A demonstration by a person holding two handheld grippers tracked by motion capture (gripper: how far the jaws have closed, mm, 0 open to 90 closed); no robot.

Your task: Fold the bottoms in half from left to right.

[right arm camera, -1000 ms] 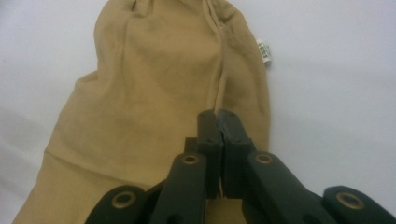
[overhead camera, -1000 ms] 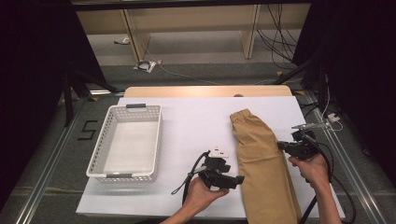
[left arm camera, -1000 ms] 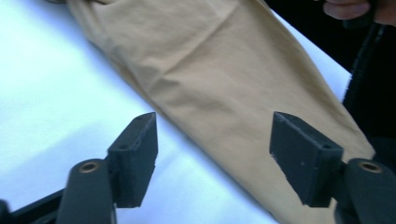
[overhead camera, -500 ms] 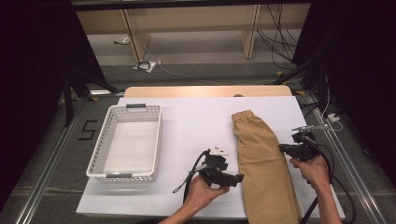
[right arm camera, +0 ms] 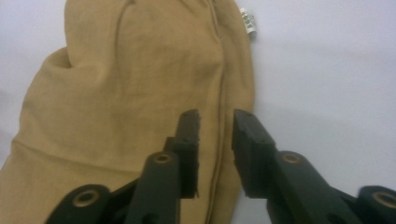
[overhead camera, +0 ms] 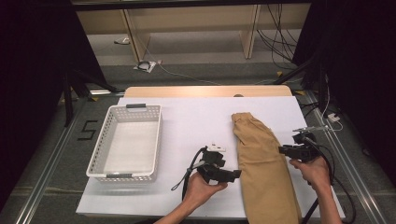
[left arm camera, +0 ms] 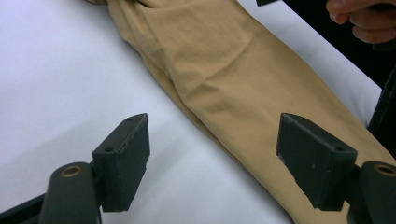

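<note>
Lying between both grippers: trousers (overhead camera: 264,168)

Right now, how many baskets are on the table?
1: a white basket at the table's left side, apart from the tan trousers lying at the right. None seems hidden.

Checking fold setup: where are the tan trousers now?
High view: tan trousers lie lengthwise on the white table's right half, between the left gripper and right gripper.

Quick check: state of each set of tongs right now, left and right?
Left tongs: wide open, empty, beside the tan trousers.
Right tongs: jaws just opening, a small gap, gripping nothing, over the trousers' edge.
</note>
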